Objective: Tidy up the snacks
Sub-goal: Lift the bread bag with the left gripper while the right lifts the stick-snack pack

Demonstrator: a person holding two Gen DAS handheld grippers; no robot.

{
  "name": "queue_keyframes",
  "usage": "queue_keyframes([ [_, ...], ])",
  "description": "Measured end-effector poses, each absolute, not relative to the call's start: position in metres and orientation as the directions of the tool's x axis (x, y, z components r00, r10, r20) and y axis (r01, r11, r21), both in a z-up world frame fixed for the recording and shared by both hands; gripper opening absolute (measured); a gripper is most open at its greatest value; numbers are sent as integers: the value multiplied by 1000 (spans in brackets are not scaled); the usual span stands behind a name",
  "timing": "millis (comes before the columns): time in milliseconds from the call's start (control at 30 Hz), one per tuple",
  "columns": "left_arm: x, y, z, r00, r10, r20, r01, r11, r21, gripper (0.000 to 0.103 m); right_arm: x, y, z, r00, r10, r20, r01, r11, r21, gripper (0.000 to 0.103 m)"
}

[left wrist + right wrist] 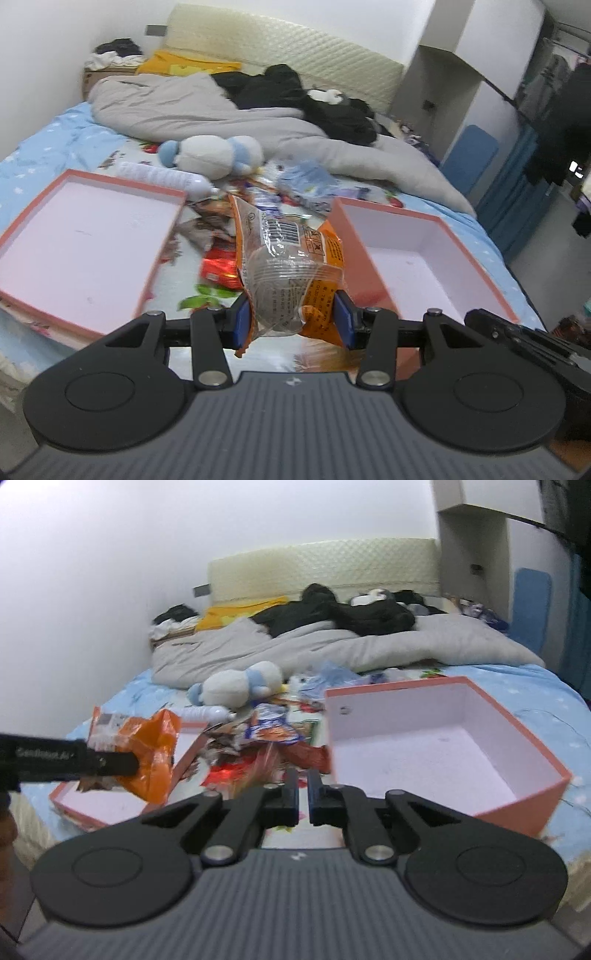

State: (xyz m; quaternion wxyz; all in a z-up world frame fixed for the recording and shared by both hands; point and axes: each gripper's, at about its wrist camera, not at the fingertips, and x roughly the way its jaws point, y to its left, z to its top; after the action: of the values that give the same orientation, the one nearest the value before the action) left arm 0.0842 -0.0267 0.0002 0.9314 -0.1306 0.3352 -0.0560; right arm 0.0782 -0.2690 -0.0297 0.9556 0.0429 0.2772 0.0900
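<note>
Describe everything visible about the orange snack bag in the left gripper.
The snack bag is crinkly plastic, orange with a clear window, a barcode and printed warning marks. The left gripper is shut on its lower end between blue pads, and the bag stands up, leaning away. It hangs above the snack pile, between two pink boxes, touching neither.

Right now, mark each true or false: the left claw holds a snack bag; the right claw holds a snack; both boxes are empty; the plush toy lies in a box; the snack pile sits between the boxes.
1. The left claw holds a snack bag. True.
2. The right claw holds a snack. False: it is shut on nothing.
3. Both boxes, left and right, are empty. True.
4. The plush toy lies in a box. False: it lies on the bed, beyond the boxes.
5. The snack pile sits between the boxes. True.
</note>
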Motion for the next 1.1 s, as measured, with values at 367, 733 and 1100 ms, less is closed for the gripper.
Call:
queue_keyframes([
  [367,100,-48,-35,714,-223,-663,33,958,-286,51,82,-307,-71,771,182,-610,-73,977,199,8],
  [733,122,-13,-95,681,-203,-703,-27,953,-302,52,97,-263,-129,641,374,-670,-175,922,346,29],
  [1100,156,16,-159,630,-202,-750,-35,957,-286,52,146,-217,-180,605,363,-709,-107,919,379,46],
])
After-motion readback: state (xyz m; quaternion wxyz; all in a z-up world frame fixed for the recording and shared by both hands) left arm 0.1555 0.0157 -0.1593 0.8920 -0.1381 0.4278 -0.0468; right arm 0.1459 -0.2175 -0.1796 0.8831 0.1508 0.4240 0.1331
